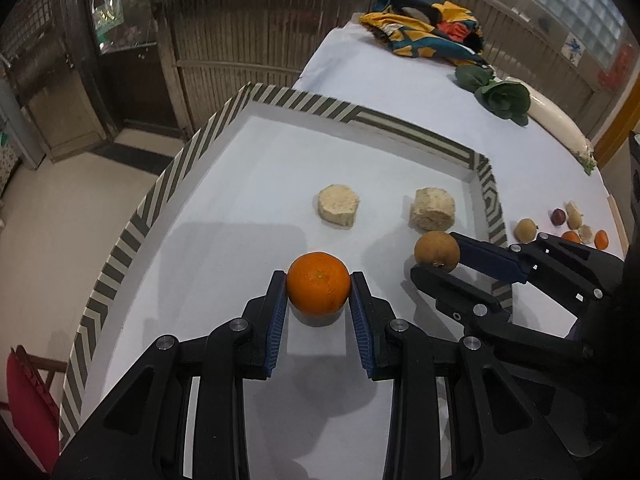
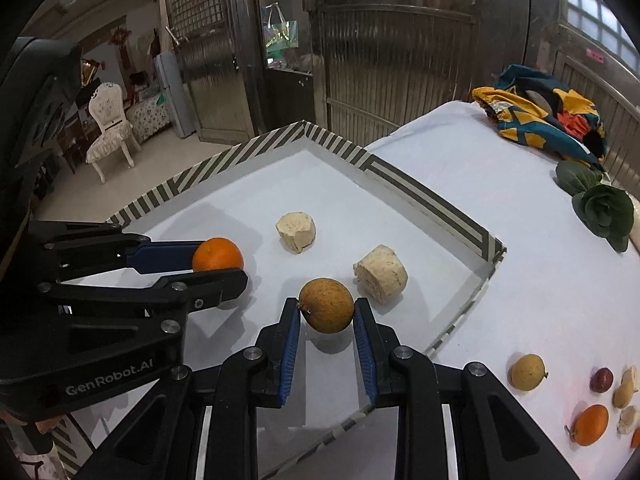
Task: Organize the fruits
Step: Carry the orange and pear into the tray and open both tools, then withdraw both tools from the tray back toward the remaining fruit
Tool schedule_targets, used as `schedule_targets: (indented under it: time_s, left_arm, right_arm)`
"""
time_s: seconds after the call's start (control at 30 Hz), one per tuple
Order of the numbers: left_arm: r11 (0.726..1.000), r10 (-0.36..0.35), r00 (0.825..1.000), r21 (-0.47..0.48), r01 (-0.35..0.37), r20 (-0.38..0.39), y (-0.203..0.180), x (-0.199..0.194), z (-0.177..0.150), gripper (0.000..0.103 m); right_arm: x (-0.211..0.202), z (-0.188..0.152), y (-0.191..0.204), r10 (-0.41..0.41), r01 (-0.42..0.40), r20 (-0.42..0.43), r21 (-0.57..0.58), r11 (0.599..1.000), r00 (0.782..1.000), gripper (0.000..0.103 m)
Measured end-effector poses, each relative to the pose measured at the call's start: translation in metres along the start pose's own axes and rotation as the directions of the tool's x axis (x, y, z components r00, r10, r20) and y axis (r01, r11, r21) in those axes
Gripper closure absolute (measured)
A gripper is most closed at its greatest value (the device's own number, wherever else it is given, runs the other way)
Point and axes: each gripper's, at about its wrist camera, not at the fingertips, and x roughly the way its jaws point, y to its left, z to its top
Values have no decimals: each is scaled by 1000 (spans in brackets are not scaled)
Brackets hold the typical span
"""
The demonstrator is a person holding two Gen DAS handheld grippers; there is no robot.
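Inside the striped-rimmed tray (image 1: 132, 236), near its front edge, the left gripper (image 1: 319, 280) has its jaws clenched on an orange (image 1: 318, 283). Beside it, toward the tray's right rim, the right gripper (image 2: 326, 312) grasps a brownish round fruit (image 2: 326, 310). Two pale cut chunks (image 2: 296, 232) lie farther in. More small fruits (image 2: 527, 372) sit on the white surface (image 2: 520, 280) outside the tray's right edge.

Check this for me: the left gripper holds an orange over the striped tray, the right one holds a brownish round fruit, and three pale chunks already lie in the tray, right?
Not quite: only two pale chunks lie in the striped tray, as the right wrist view shows. The left gripper does hold the orange, and the right gripper the brownish round fruit.
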Motion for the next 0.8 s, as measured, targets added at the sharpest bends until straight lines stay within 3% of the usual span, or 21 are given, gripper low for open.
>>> schedule_targets:
  time_s: [0.23,0.33,0.4,0.47,0.63,0.8]
  left_arm:
    - [999,4,999,-35,-5,-31,9,5,0,69]
    - [999,23,999,-41,-24,-24,11,4,0,57]
    - [998,22,1000,-54,-22,-11,14,1,0,41]
    - [998,13,1000,-63,-12,12,14,-4,0,33]
    - [999,21,998,-30,-20,53,0,-17,-2,33]
    - [999,45,986,3,-46,162,-22,-44,-7,33]
  right_arm:
    - [8,2,6,3,-4,-21,-44,999,1000,77]
    - [6,1,5,9,-10,-24,-42,999,1000,77]
    - [2,0,4,13,-13,-22,-34,999,1000,76]
    - [-4,-1,3,21,-21,-15,-20,1000,1000,67]
    - [-21,-8,4,29,-29,17,-6,1000,999,65]
    - [-55,-20,0,23,-26,95,32,999,995,65]
